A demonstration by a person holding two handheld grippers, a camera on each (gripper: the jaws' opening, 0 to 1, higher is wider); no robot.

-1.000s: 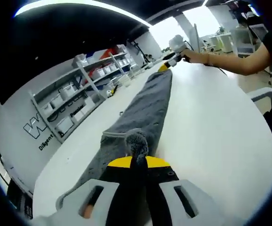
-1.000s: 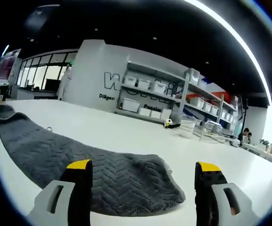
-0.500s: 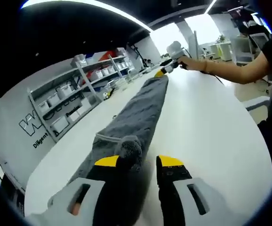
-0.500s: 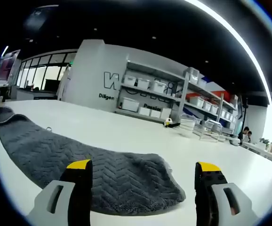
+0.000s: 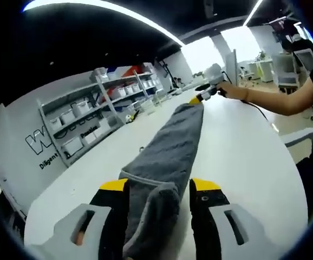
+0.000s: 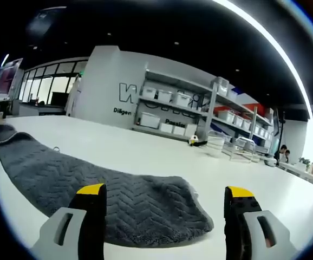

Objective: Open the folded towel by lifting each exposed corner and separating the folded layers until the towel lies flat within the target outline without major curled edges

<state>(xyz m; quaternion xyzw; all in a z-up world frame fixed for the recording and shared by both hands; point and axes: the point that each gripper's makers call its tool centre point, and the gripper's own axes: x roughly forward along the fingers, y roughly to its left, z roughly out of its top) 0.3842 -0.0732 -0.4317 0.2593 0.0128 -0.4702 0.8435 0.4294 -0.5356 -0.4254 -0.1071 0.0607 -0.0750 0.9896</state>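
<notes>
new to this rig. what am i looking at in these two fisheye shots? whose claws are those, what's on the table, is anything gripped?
No robot arm here: a person holds a two-jaw gripper in each hand, and a fisheye camera rides on each one, looking forward along its jaws.

In the left gripper view, the grey, yellow-tipped jaws rising from the bottom are the left gripper. They stand open, with one bunched end of a long dark grey towel lying between them, not clamped. The towel stretches along a white table. At its far end the person's hand holds the right gripper.

The right gripper view looks from that far end: the right gripper is open, jaws wide apart, just short of the towel's rounded end. Nothing is gripped.

Behind are shelves of bins against a wall.
</notes>
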